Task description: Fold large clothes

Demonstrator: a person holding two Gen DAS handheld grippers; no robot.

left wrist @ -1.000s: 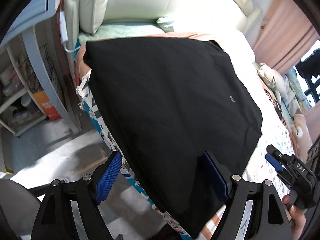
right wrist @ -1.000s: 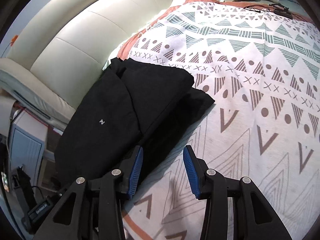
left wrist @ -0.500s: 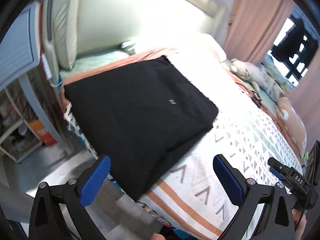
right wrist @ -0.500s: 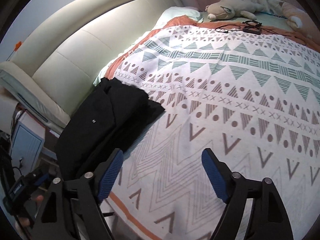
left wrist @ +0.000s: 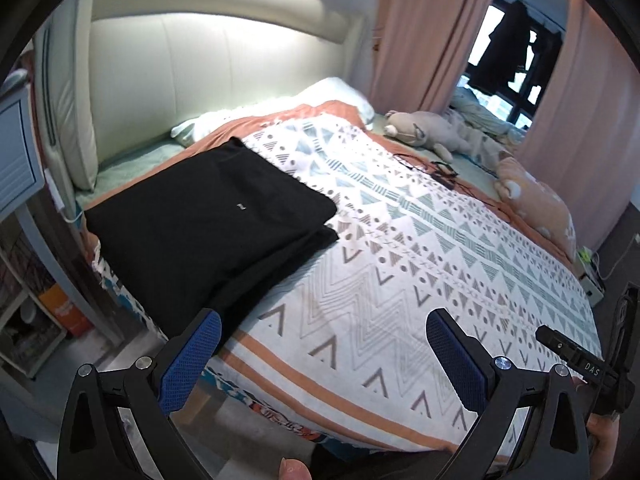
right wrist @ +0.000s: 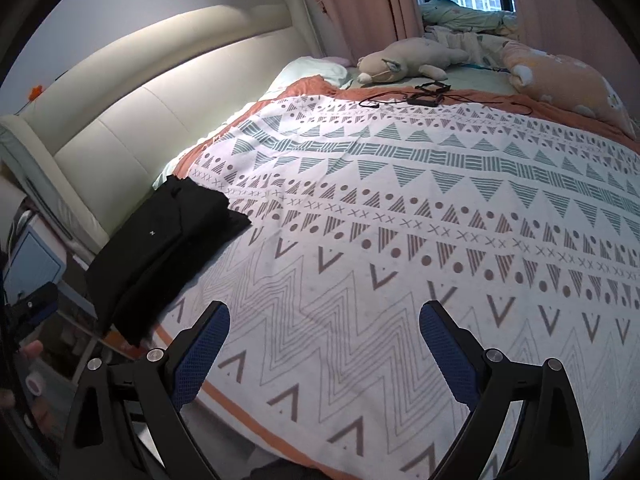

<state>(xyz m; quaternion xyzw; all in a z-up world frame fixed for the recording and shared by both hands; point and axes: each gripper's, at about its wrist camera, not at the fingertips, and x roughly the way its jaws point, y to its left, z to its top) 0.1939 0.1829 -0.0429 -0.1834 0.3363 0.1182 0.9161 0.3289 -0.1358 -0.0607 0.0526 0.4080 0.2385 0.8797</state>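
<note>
Both grippers have pulled back from the black garment [left wrist: 208, 232] since a second ago, the left gripper [left wrist: 320, 352] and right gripper [right wrist: 322, 354] now hanging with fingers wide apart, holding nothing. Folded flat, the garment lies at the bed's near left corner, one edge along the mattress side, so the fold looks finished. Open patterned bedspread [right wrist: 400, 240] stretches to its right, offering free room.

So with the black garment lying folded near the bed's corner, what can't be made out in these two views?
- Black garment: type and inner folds hidden by its top layer, both views.
- Its small white mark: too small to read.
- Cabled items on the blanket: too small to identify.
- Left gripper and right gripper: handles cut off by the bottom edge.
</note>
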